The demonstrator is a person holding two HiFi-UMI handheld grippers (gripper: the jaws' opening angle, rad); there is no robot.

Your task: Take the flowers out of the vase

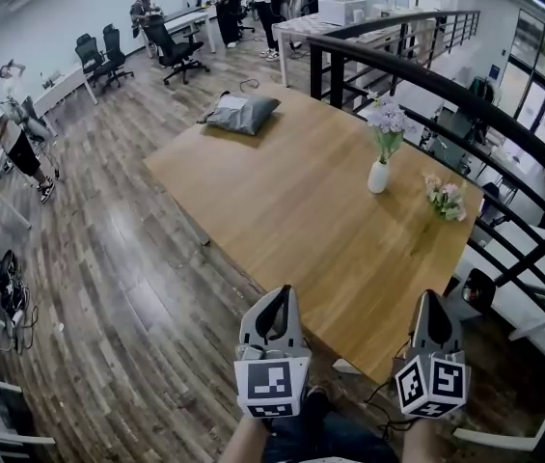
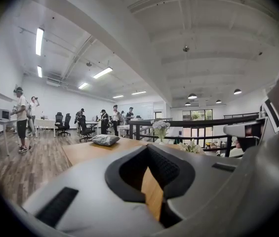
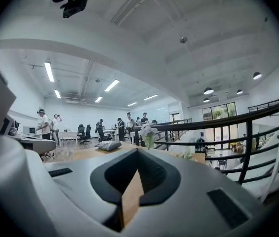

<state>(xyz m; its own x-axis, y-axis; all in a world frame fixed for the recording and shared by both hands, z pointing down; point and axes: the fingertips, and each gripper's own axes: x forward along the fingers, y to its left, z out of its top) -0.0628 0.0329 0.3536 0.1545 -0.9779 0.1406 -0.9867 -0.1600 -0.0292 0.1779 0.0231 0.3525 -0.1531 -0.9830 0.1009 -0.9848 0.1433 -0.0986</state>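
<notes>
Left gripper [image 1: 279, 299] and right gripper [image 1: 433, 302] at near edge of table [image 1: 291, 210].
Both had jaws together, holding nothing. Bare wood lay ahead; flowers [image 1: 386, 122] stood in white vase [image 1: 378, 176] far right, loose bunch [image 1: 445, 197] near it, grey bag [image 1: 241, 113] far left, railing [image 1: 465, 104] behind.

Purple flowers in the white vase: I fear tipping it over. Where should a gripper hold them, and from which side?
Grip the green stems of the pale purple flowers just above the white vase neck. Approach level from the near side of the wooden table, then lift straight up: the stems stand upright in a narrow neck.
</notes>
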